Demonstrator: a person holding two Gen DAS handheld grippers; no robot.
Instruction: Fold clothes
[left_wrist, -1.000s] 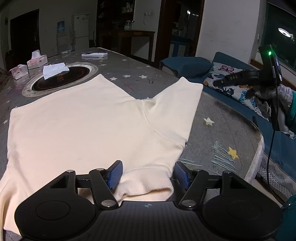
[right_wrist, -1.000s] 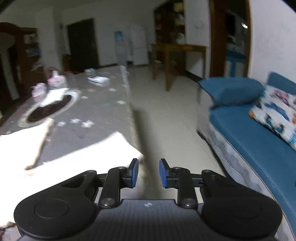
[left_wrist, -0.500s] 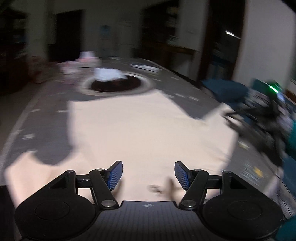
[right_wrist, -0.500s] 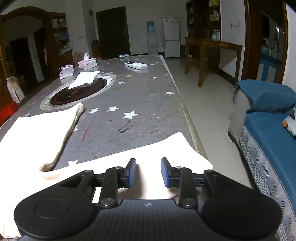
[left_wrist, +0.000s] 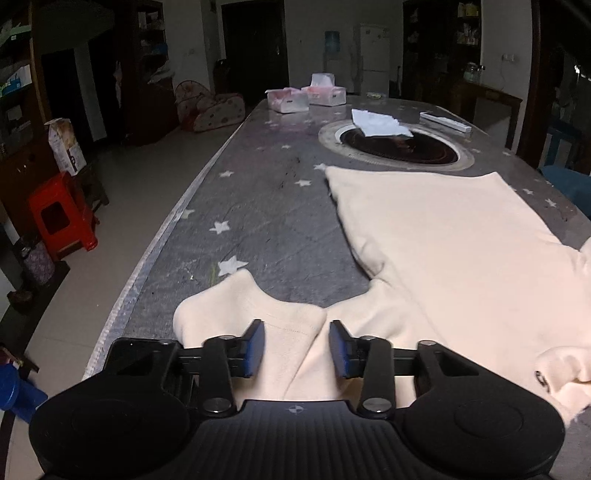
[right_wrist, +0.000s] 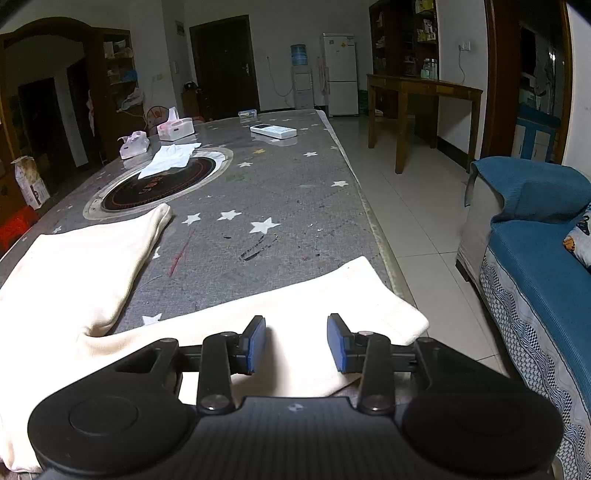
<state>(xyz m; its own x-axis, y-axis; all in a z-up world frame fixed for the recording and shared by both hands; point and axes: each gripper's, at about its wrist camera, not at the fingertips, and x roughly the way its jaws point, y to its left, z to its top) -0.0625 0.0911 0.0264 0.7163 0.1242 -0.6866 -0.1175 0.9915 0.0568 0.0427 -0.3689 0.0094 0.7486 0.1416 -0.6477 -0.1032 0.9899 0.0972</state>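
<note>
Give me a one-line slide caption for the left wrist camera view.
Left gripper poised over a cream sleeve of a garment spread on the star-patterned table, jaws apart with fabric between them.

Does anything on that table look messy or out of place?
A crumpled tissue lies across the round black inset instead of by its boxes. Dark scuffs mark the tablecloth. The shirt just lies spread, unfolded.

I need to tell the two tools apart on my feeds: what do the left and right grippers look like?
They look identical. The left gripper is matte black, with two round discs flanking a ribbed centre plate that carries a small crosshair mark, angular linkage arms with silver pivot screws, and blue pads on its fingers. The right gripper has the same build and blue pads. No cables or sleeves show.
</note>
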